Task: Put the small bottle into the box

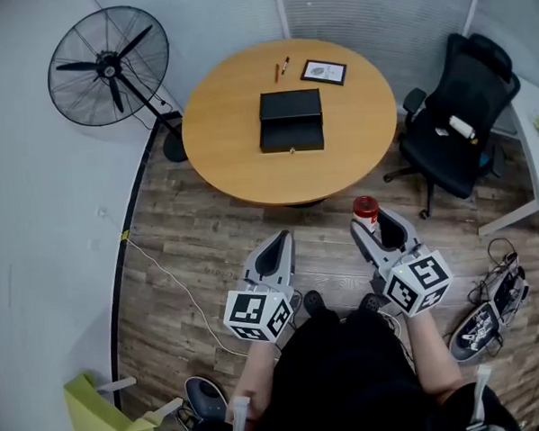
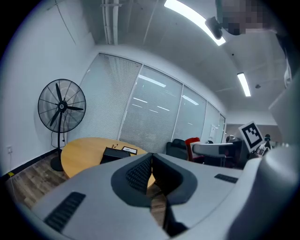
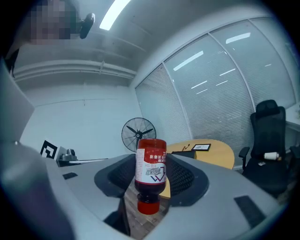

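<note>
With right gripper (image 1: 377,230) clamped on inverted small bottle (image 3: 151,168), left gripper (image 1: 278,243) closed empty, carry across to black box (image 1: 291,121) on round table (image 1: 229,122), well apart, and lower inside.

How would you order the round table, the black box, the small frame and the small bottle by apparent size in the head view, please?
1. round table
2. black box
3. small frame and small bottle: about alike; the bottle is nearer the camera, so unranked.
</note>
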A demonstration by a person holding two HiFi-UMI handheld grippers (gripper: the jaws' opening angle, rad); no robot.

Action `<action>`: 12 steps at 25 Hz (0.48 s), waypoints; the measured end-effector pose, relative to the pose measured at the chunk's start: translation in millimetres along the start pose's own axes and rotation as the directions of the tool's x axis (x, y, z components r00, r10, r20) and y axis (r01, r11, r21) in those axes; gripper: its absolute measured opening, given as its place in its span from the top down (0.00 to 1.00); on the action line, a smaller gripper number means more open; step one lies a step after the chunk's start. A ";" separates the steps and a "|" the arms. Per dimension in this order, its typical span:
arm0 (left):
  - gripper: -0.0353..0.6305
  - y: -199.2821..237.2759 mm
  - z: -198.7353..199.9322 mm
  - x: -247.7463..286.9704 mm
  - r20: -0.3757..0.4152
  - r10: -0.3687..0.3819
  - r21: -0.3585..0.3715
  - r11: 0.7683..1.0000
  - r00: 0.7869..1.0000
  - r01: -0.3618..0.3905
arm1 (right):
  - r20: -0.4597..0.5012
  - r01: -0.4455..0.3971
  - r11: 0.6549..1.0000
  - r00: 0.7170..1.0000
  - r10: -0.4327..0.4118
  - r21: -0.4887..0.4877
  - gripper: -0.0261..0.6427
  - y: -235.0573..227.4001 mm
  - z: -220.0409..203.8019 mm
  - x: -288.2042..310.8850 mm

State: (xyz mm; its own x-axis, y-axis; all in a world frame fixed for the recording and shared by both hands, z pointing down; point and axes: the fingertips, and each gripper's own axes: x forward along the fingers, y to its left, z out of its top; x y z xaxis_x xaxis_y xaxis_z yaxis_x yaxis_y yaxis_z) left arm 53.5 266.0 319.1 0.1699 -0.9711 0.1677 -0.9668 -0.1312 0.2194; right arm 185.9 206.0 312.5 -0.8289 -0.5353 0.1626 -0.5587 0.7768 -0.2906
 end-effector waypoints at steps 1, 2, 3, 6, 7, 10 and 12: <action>0.95 2.2 -0.5 -0.2 -0.002 -0.002 0.000 1.000 1.000 0.002 | 0.006 0.002 1.000 1.000 -0.002 0.015 0.64 -0.3 -0.4 1.7; 0.95 4.8 -1.0 -0.7 -0.004 -0.003 0.000 1.000 1.000 0.003 | 0.011 0.003 1.000 1.000 -0.003 0.023 0.64 0.0 -1.1 3.8; 0.95 7.8 -1.4 -1.5 -0.006 -0.004 0.001 1.000 1.000 0.004 | 0.012 0.004 1.000 1.000 -0.004 0.027 0.64 0.9 -2.1 6.2; 0.95 17.5 -3.7 -4.6 -0.014 -0.007 0.003 1.000 1.000 0.007 | 0.006 0.011 0.999 1.000 -0.012 0.034 0.64 5.1 -5.7 11.8; 0.95 20.9 -5.8 -6.5 -0.019 -0.007 0.003 1.000 1.000 0.007 | 0.004 0.015 0.999 1.000 -0.015 0.039 0.64 6.5 -8.1 13.0; 0.95 32.7 -13.2 -11.3 -0.040 -0.003 -0.005 1.000 0.999 0.003 | -0.002 0.027 0.998 1.000 -0.026 0.049 0.64 9.2 -16.6 17.2; 0.95 39.4 -17.0 -12.3 -0.049 -0.001 -0.016 1.000 0.999 0.000 | -0.011 0.032 0.998 0.999 -0.032 0.050 0.64 10.4 -20.0 20.0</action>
State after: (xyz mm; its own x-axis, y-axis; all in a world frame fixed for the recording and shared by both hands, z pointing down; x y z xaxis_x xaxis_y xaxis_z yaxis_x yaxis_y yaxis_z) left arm 16.6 276.2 342.0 0.1797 -0.9600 0.2149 -0.9637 -0.1279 0.2344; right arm 162.9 210.0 331.6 -0.8110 -0.5560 0.1819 -0.5829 0.7418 -0.3316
